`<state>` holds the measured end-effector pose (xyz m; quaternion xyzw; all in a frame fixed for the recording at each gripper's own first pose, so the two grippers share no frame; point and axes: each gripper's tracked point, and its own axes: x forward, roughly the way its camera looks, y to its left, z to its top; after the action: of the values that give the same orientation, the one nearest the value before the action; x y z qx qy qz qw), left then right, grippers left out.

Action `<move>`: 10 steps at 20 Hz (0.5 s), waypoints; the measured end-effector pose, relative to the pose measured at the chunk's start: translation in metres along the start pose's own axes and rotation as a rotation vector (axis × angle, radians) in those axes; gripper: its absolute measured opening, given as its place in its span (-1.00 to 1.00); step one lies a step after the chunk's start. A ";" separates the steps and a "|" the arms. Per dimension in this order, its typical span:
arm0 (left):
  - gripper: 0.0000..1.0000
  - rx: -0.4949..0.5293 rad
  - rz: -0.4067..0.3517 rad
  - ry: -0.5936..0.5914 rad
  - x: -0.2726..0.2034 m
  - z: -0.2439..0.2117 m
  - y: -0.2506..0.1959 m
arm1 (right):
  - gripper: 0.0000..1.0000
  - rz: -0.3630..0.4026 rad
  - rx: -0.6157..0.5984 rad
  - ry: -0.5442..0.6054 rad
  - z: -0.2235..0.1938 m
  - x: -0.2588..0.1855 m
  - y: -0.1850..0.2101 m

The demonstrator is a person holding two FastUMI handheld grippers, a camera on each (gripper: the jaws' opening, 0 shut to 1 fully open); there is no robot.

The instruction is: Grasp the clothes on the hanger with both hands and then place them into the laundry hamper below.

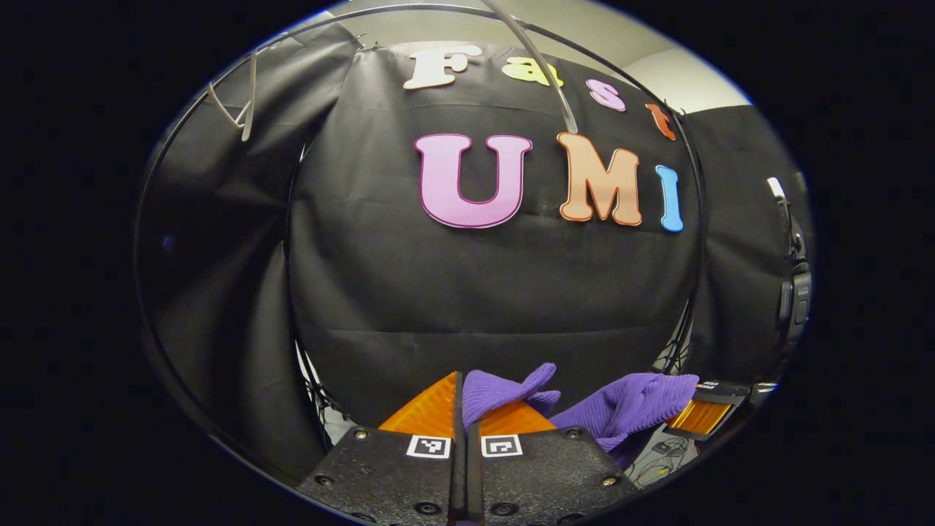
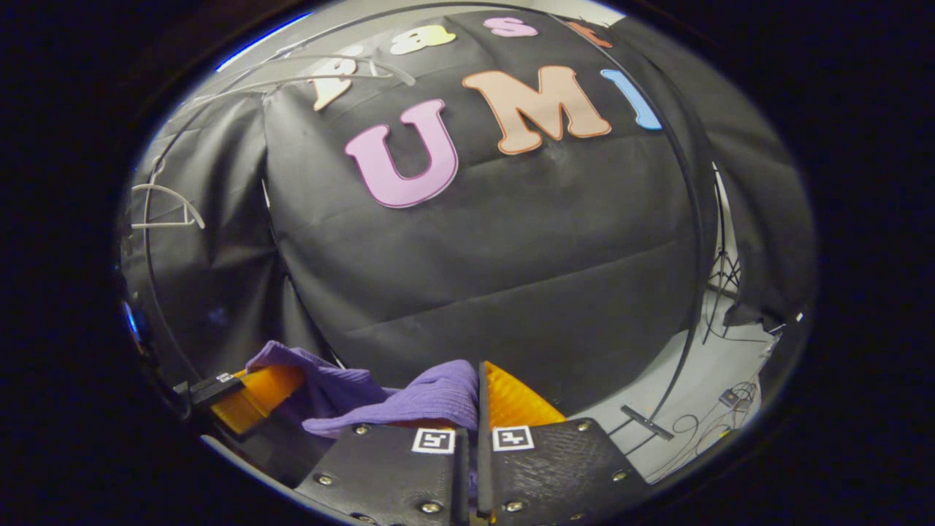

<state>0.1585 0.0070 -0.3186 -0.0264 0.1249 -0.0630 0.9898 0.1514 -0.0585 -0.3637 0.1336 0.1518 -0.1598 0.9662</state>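
Note:
A purple knit garment is stretched between the two grippers in front of the black wall. In the left gripper view my left gripper is shut, and a fold of the garment bulges out from between its fingers. The right gripper sits low at the right, with the cloth running into it. In the right gripper view my right gripper is shut on the purple garment, which drapes leftward to the left gripper. A bare white hanger hangs at the upper left.
White hangers hang from a curved black frame bar up left. A pale rod slants across the top. Grey floor with cables and a stand's legs lies at the lower right.

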 end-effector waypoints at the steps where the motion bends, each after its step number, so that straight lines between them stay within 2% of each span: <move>1: -0.98 -0.003 0.001 0.002 0.003 -0.007 0.003 | -0.90 -0.011 -0.008 0.006 -0.007 0.003 -0.004; 6: -0.98 -0.001 0.018 0.083 0.016 -0.062 0.016 | -0.89 -0.042 -0.034 0.111 -0.067 0.011 -0.019; 10: -0.95 0.053 0.024 0.145 0.020 -0.099 0.022 | -0.89 -0.098 -0.060 0.194 -0.109 0.015 -0.033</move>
<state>0.1552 0.0225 -0.4211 0.0060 0.1950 -0.0560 0.9792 0.1262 -0.0599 -0.4755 0.1121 0.2553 -0.1884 0.9417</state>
